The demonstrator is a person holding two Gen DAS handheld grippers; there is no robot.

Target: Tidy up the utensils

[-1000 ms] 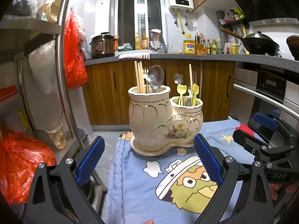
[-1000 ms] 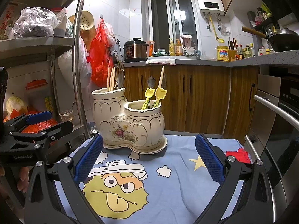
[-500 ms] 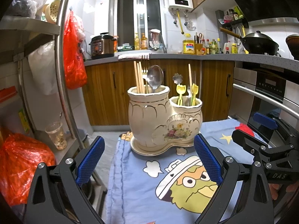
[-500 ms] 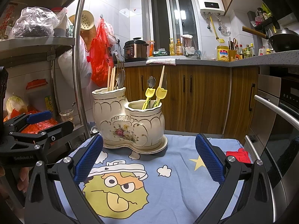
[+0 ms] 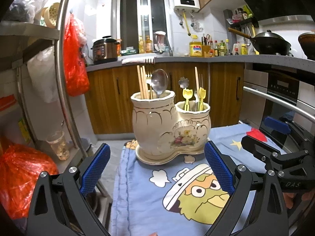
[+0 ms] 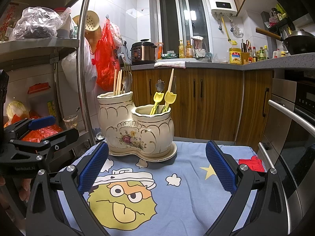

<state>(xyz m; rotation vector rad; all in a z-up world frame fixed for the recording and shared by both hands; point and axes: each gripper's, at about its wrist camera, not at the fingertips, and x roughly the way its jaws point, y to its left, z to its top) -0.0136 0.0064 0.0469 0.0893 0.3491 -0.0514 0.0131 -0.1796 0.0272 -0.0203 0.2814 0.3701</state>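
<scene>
Ceramic twin-pot utensil holder (image 5: 169, 125), upright on its saucer at 12 o'clock on the cartoon-print cloth (image 5: 177, 192) over the bench: the taller pot holds wooden chopsticks (image 5: 142, 82), a fork and a steel spoon (image 5: 159, 82); the lower pot holds two yellow tulip-handled pieces (image 5: 194, 96), a flower-topped piece and one stray chopstick (image 5: 196, 78). Left gripper (image 5: 155, 169) and right gripper (image 6: 156, 167) hover short of it, fingers wide, both empty. Likely step: lift the stray chopstick straight up by its top, clear of neighbours, and set it with its fellows.
</scene>
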